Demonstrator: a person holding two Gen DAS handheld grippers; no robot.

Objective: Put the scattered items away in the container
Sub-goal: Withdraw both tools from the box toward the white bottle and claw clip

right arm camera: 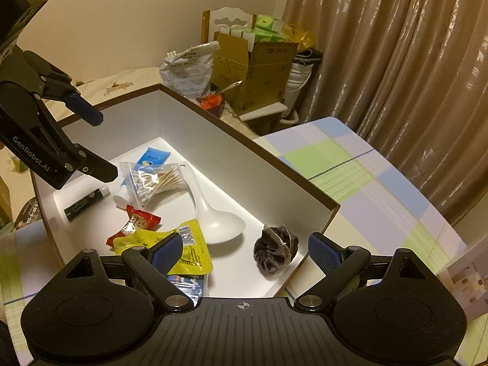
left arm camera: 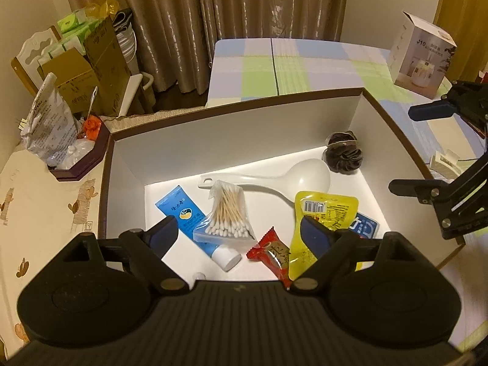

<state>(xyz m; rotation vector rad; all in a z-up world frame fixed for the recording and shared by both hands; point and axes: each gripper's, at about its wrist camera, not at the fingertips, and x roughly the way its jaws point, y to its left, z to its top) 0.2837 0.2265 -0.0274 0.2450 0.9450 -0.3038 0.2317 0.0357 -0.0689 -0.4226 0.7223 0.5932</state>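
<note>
Both grippers, left (left arm camera: 239,233) and right (right arm camera: 245,251), hovered over container (left arm camera: 231,128), fingers wide apart, empty. Cotton-swab bag (left arm camera: 227,213), tube, spoon, snack packets already inside. Risk: white clip (left arm camera: 442,160) outside (right rim) overlooked; low fingers could snag rim.

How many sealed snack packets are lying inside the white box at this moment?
2. The yellow packet lies near the right side of the white box, partly over a blue packet. The red packet lies beside it, toward the cotton swabs. Others may be hidden.
</note>
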